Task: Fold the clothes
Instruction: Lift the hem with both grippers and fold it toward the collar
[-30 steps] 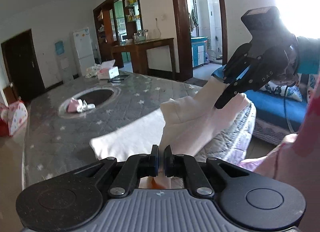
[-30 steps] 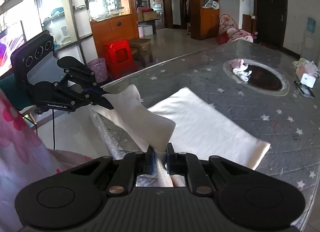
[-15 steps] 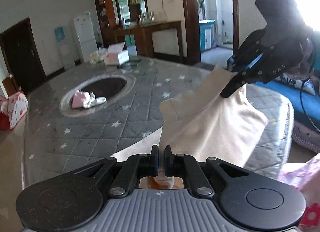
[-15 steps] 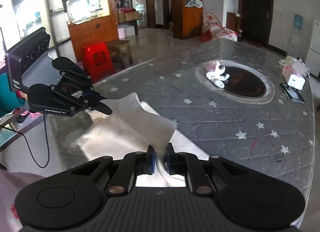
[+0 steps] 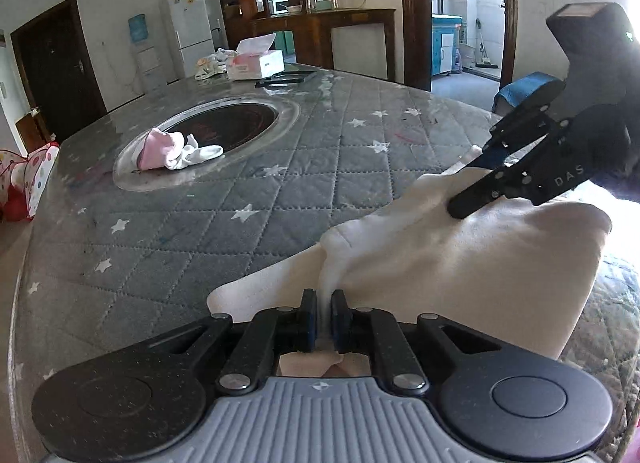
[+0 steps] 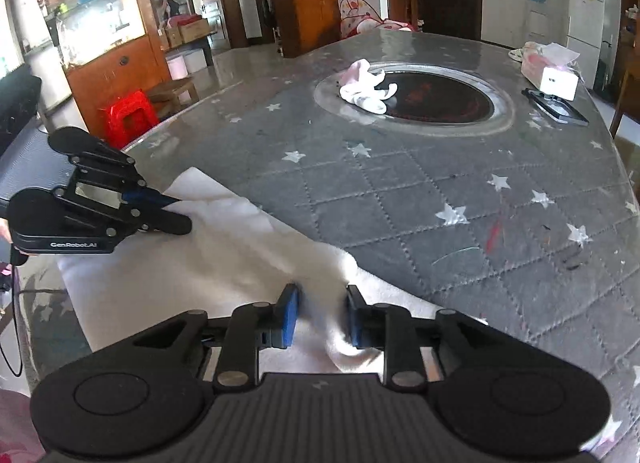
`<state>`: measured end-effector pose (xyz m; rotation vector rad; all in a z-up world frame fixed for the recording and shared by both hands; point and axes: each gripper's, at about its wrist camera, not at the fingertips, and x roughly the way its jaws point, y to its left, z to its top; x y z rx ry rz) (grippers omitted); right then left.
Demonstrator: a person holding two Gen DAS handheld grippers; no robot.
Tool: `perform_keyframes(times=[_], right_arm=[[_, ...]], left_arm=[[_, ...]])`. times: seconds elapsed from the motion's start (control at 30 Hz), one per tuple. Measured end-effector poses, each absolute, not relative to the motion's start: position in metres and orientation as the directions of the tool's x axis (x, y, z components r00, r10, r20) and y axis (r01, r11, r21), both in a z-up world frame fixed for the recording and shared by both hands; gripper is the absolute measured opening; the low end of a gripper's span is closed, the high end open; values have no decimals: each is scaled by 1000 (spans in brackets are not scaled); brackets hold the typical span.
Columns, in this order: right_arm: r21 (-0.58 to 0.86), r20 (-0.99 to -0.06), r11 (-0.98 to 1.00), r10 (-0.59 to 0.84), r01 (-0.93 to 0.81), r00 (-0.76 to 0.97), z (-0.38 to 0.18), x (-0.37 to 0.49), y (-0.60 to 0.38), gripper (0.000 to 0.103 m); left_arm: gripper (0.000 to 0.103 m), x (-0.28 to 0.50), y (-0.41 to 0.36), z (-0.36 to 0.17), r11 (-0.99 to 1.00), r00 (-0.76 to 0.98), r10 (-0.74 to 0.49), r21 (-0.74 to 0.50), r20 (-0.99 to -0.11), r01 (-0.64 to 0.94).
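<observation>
Quilted grey table cover [image 5: 280, 167] with white stars, on a large round table in a living room.

Item: cream cloth [image 5: 460, 263], near edge of the table. Its upper layer is doubled over a lower layer that shows as a flat strip toward the table's middle. Leading edge slightly raised and wrinkled.

Left gripper [image 5: 323, 319]: narrow, pinching a ridge of the cloth's folded edge between its blue pads.

Right gripper [image 6: 322, 313]: jaws parted partway, a hump of cloth standing loose between them, touching the right pad; no firm pinch is visible.

Progress, as a judgement: one fold appears laid over, the top layer nearly settled. One side looks let go, the other is held. Smoothing and any further folds seem left; whether this cloth needs more cannot be told.

Around it: pink and white small garments [image 6: 366, 89] at the rim of the dark round inset [image 6: 436, 101] at table centre; tissue box [image 6: 550, 69] and a dark flat object [image 6: 556, 105] at the far edge.
</observation>
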<state>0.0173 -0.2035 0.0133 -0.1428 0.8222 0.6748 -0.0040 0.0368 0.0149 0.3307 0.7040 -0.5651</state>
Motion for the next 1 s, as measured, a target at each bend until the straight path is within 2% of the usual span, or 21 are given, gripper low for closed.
perform_keyframes(times=[0.03, 0.07, 0.27, 0.3, 0.37, 0.47, 0.63, 0.73, 0.83, 0.93, 1.0], right_arm=[[146, -711, 778, 511, -611, 482, 16, 18, -205, 40], [158, -705, 774, 523, -613, 479, 18, 18, -206, 41], [271, -693, 773, 570, -574, 442, 16, 30, -211, 40], [290, -689, 775, 577, -562, 440, 14, 32, -212, 36], [303, -680, 781, 579, -546, 450, 13, 33, -214, 12], [244, -657, 795, 556, -555, 509, 20, 28, -211, 9], [134, -601, 816, 518, -562, 609, 34, 20, -206, 9], [46, -626, 852, 431, -521, 650, 14, 29, -197, 11], [46, -641, 868, 406, -495, 652, 0, 34, -194, 15], [47, -638, 870, 404, -491, 655, 6, 33, -196, 24], [48, -626, 873, 404, -485, 667, 12, 31, -200, 24]], left_arm=[[11, -3, 37, 15, 802, 622, -374, 97, -687, 589], [11, -3, 36, 15, 803, 622, -374, 96, -688, 589], [11, -1, 34, 16, 805, 623, -368, 99, -690, 584], [11, -1, 34, 17, 807, 625, -367, 99, -689, 583], [10, -2, 35, 20, 810, 629, -367, 98, -686, 579], [8, -2, 37, 33, 817, 642, -378, 87, -667, 571], [9, 11, 29, 26, 842, 684, -324, 130, -653, 523], [11, 19, 24, 21, 856, 708, -290, 156, -644, 492], [16, 23, 18, 13, 862, 723, -257, 186, -641, 471], [22, 23, 18, 13, 862, 733, -245, 204, -634, 465], [24, 23, 21, 17, 868, 738, -246, 197, -628, 457]])
